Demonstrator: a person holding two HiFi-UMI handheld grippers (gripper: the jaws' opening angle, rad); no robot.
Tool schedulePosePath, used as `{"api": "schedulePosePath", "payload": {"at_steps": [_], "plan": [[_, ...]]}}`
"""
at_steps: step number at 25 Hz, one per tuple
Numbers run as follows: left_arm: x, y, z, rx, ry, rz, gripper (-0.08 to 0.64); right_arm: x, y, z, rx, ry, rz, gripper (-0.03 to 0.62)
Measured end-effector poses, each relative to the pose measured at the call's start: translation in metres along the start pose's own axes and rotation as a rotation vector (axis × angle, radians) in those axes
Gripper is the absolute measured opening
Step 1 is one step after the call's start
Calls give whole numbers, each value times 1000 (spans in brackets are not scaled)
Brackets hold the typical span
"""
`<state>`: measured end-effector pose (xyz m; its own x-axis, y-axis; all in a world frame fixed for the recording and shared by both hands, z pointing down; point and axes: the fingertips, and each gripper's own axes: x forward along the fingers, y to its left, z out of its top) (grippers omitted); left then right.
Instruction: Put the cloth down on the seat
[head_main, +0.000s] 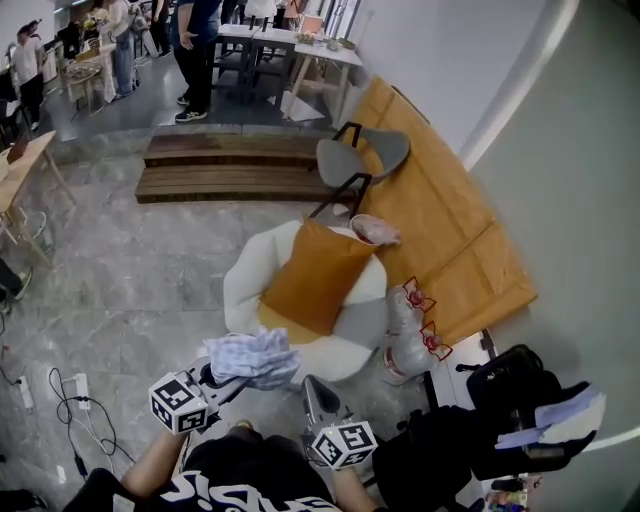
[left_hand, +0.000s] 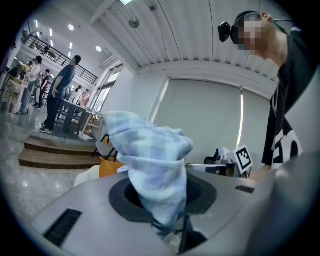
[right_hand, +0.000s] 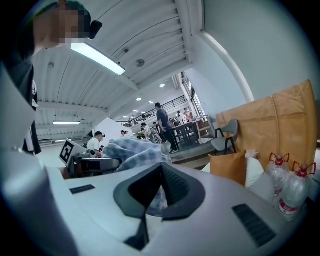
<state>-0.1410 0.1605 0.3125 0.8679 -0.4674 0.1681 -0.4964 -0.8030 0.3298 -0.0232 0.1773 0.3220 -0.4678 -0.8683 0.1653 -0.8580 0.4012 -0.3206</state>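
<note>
With both forearms extended side by side, the left tool (head_main: 232, 379) and right tool (head_main: 312, 388) each clamp the checked cloth (head_main: 256, 357) at the near edge of the white armchair (head_main: 240, 285).

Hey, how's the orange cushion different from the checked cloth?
The orange cushion is plain orange; the cloth is pale blue check. The cushion keeps a smooth, squared shape; the cloth is crumpled in a bunch. The cushion leans on the white seat; the cloth is held up in the left tongs, not lying on it. Both are soft fabric.
</note>
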Motion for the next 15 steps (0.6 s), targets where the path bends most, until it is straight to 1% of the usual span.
{"api": "schedulePosePath", "payload": {"at_steps": [5,9,15], "plan": [[1,7,5,-6,-11,-25,115,4,0,0,0,-4,-30,19],[10,12,9,0,-7,-37,115,7,-8,1,7,-3,-46,19],[24,22,4,-21,7,-35,115,16,-22,1,16,2,-46,18]]}}
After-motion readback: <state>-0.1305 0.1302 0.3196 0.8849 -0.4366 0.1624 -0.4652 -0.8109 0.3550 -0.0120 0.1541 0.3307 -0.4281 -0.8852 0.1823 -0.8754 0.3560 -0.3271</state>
